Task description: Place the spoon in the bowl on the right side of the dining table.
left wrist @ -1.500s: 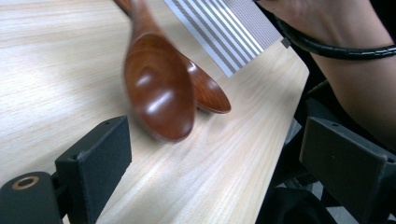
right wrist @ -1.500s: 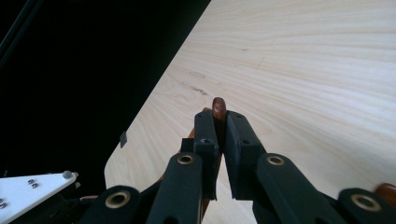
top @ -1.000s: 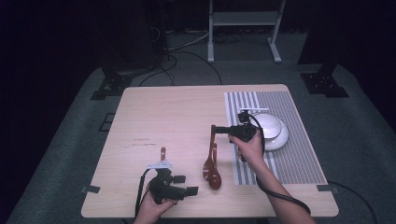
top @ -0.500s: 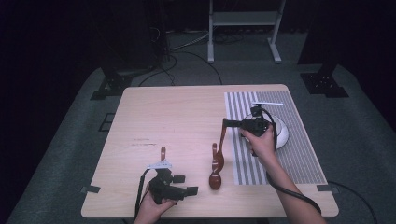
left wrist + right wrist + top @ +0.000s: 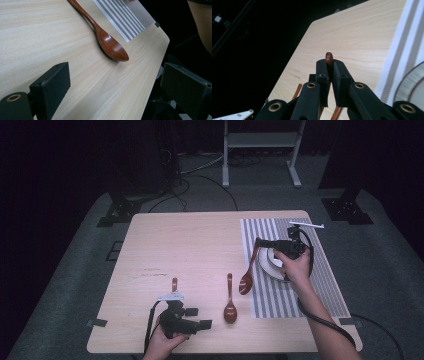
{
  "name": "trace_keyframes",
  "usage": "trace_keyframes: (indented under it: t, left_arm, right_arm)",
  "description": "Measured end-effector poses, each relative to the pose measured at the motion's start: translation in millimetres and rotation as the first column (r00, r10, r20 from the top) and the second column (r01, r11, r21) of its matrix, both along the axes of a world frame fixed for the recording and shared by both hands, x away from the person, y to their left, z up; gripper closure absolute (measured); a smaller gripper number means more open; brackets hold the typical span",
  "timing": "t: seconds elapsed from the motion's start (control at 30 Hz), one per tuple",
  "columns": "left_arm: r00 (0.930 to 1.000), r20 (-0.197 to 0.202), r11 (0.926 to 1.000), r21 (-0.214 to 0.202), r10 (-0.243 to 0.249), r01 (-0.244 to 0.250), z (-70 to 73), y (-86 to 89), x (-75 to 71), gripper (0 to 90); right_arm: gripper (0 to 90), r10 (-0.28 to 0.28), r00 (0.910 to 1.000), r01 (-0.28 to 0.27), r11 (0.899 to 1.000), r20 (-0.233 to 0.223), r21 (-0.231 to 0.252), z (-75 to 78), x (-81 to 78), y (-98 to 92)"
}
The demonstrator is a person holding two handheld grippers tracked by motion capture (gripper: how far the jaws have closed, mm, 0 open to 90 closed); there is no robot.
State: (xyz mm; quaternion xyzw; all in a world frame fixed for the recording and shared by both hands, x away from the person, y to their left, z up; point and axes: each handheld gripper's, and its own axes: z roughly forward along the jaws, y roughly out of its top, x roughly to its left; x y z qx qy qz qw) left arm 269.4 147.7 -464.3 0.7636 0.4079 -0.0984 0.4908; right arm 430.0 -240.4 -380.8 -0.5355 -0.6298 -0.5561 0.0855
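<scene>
I see pale wood table [image 5: 200, 250], striped mat [image 5: 295, 290] under my right gripper [image 5: 259, 242], dark room beyond. White dish [image 5: 272, 262] half hidden behind right hand. Held spoon [image 5: 248, 272]: glossy red-brown wood, handle end clamped in right jaws, bowl hanging below. Left gripper [image 5: 204, 324] jaws apart, second spoon [image 5: 110, 46] just ahead.

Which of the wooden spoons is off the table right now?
The spoon clamped by its handle in the right hand-held gripper, hanging bowl-down at the striped mat's edge. The other full spoon lies flat on the table.

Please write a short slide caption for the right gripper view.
Right gripper clamps a brown wooden spoon above the table.
</scene>
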Motion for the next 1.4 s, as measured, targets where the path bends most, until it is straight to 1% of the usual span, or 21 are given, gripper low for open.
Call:
trace_keyframes:
  t: [0.17, 0.33, 0.63, 0.93, 1.2, 1.33, 1.4]
  left_arm:
    - [1.0000, 0.001, 1.0000, -0.001, -0.002, 0.002, 0.2, -0.1, 0.0, 7.9]
    - [1.0000, 0.001, 1.0000, -0.001, -0.001, 0.001, -0.5, -0.6, 0.0, 7.9]
    - [1.0000, 0.000, 1.0000, -0.005, 0.003, -0.003, -0.3, -0.2, 0.1, 7.9]
    - [1.0000, 0.000, 1.0000, -0.001, 0.002, -0.002, -0.7, -0.5, 0.1, 7.9]
    - [1.0000, 0.006, 1.0000, -0.002, 0.003, -0.003, 0.4, -0.5, -0.6, 7.9]
    - [1.0000, 0.007, 1.0000, -0.001, 0.002, -0.002, 0.4, -0.4, -0.6, 7.9]
    - [1.0000, 0.006, 1.0000, -0.001, 0.001, -0.001, 0.4, -0.5, -0.6, 7.9]
  right_arm:
    - [83.7, -0.051, 0.9987, 0.051, 0.999, -0.004, 0.009, 1.3, 2.9, -14.3]
    - [83.7, -0.085, 0.9964, 0.085, 0.996, -0.004, 0.010, 3.3, 5.3, -24.9]
    - [83.7, -0.151, 0.9885, 0.151, 0.988, -0.001, 0.007, 5.4, 9.5, -42.6]
    - [83.7, -0.222, 0.9749, 0.222, 0.975, -0.011, 0.012, 3.8, 13.8, -62.1]
    - [83.7, -0.284, 0.9587, 0.285, 0.958, -0.013, 0.021, 7.2, 17.8, -78.0]
    - [83.7, -0.307, 0.9515, 0.308, 0.951, -0.017, 0.024, 5.7, 18.6, -86.0]
    - [83.7, -0.324, 0.9458, 0.325, 0.945, -0.021, 0.027, 5.1, 19.1, -89.6]
